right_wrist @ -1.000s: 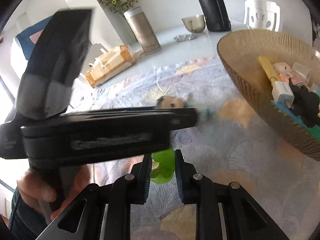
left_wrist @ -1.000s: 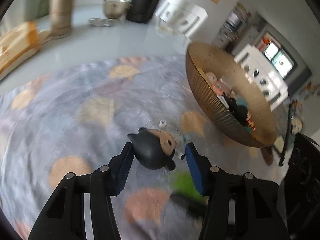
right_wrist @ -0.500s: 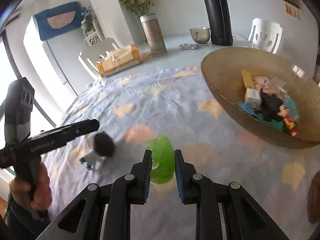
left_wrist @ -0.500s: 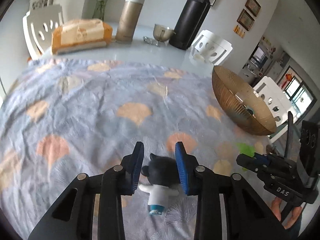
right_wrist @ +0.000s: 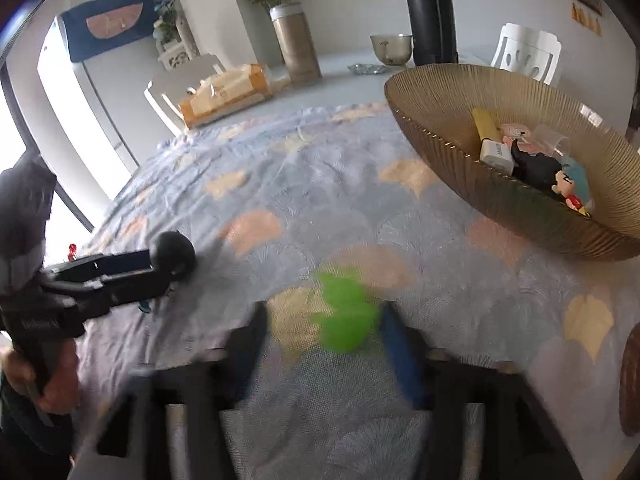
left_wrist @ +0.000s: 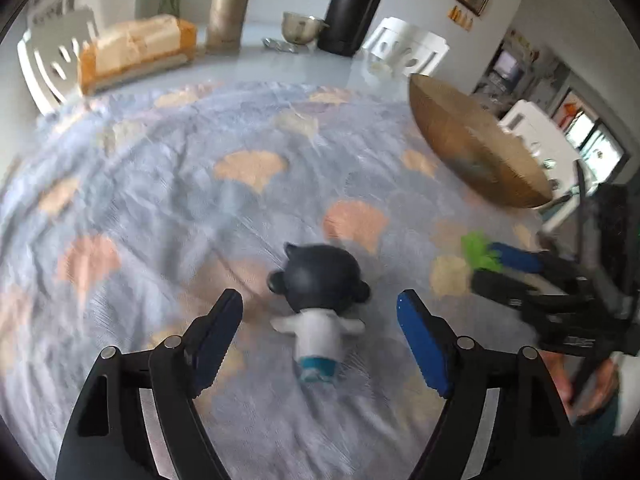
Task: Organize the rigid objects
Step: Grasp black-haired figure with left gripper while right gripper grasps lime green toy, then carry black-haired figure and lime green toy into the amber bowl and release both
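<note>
A small figurine (left_wrist: 320, 300) with black hair, white shirt and teal feet lies on the patterned cloth (left_wrist: 168, 184). My left gripper (left_wrist: 318, 300) is opening; the figurine lies between the wide-apart jaws, untouched by the pads. In the right wrist view a blurred green toy (right_wrist: 348, 316) sits between the opening jaws of my right gripper (right_wrist: 324, 312), close to the right-hand pad. The right gripper (left_wrist: 508, 268) also shows at the left view's right side, the left gripper (right_wrist: 120, 268) at the right view's left. A ribbed golden bowl (right_wrist: 432, 132) holds several small items.
At the table's far end stand a tissue pack (left_wrist: 136, 52), a gold canister (left_wrist: 230, 4), a black flask (left_wrist: 352, 4) and a metal cup (left_wrist: 302, 26). White chairs (left_wrist: 404, 52) ring the table. A brown coaster (right_wrist: 632, 380) lies at the right edge.
Both grippers, shut on the figurine and the green toy half a second ago, have spread their jaws. The left gripper has drawn back from the bowl.
</note>
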A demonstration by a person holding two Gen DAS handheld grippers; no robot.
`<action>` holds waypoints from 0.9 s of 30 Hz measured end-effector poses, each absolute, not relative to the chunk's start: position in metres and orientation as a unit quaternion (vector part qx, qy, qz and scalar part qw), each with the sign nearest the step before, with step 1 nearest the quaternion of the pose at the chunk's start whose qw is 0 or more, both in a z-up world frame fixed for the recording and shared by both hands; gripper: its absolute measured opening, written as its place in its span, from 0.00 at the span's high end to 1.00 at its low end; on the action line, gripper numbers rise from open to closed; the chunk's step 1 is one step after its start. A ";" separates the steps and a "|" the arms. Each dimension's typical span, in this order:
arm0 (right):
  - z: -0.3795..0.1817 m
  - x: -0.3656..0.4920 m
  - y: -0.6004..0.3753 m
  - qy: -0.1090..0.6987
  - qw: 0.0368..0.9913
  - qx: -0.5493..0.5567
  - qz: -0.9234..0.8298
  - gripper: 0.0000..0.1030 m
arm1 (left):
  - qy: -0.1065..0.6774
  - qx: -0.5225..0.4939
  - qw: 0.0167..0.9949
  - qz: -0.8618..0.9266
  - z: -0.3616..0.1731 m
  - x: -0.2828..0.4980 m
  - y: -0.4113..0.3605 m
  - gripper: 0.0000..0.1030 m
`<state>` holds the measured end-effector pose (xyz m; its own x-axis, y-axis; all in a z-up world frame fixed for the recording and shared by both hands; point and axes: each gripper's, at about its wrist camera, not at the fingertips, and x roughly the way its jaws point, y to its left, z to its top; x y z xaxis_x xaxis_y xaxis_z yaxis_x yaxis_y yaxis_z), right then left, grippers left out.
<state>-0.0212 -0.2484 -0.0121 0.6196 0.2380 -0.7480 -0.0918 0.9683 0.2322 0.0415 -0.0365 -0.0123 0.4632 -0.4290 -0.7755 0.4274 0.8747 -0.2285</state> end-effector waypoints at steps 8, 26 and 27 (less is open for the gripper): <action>-0.017 -0.017 -0.247 0.437 0.894 0.081 0.064 0.29 | 0.436 -0.006 0.866 -0.244 -0.013 0.042 -0.035 0.63; 0.057 -0.053 -0.231 0.303 0.953 -0.013 0.012 0.68 | 0.331 -0.014 0.898 -0.291 0.077 0.018 -0.063 0.63; 0.074 -0.055 -0.239 0.286 0.958 -0.005 0.000 0.68 | 0.323 -0.018 0.897 -0.301 0.090 0.022 -0.071 0.63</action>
